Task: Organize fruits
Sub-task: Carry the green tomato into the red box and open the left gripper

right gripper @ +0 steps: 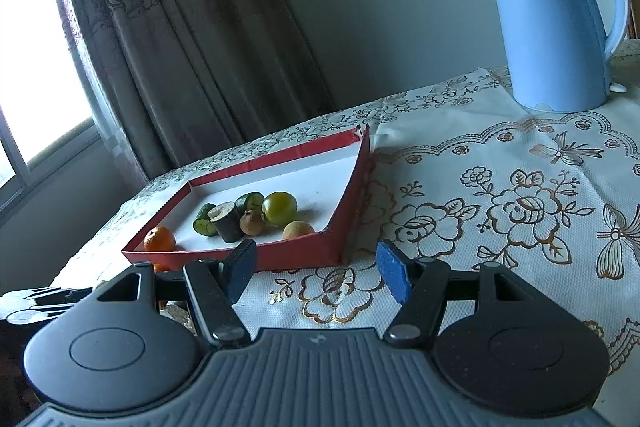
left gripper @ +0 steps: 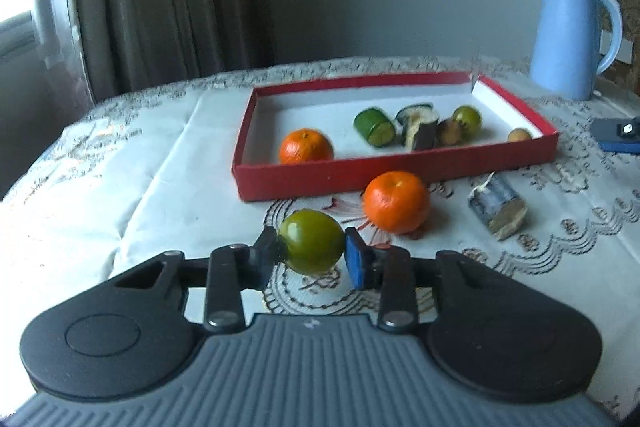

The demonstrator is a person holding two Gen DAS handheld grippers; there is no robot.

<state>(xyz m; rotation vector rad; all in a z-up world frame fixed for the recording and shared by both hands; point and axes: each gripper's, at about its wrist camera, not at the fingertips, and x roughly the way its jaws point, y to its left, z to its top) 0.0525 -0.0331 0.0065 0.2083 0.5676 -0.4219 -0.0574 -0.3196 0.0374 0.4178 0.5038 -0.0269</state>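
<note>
My left gripper (left gripper: 312,253) is shut on a green round fruit (left gripper: 312,241), held just above the tablecloth in front of the red tray (left gripper: 392,171). An orange (left gripper: 396,203) and a cut dark stalk piece (left gripper: 498,209) lie on the cloth before the tray. Inside the tray are an orange (left gripper: 306,147), a green cucumber piece (left gripper: 374,127), a dark stalk piece (left gripper: 420,127), a green fruit (left gripper: 467,119) and small brown fruits (left gripper: 519,135). My right gripper (right gripper: 318,273) is open and empty, right of the tray (right gripper: 296,251).
A blue electric kettle (left gripper: 568,39) stands at the back right, also in the right wrist view (right gripper: 556,11). A dark blue object (left gripper: 618,135) lies right of the tray. Curtains and a window are on the left. A floral tablecloth (right gripper: 500,211) covers the table.
</note>
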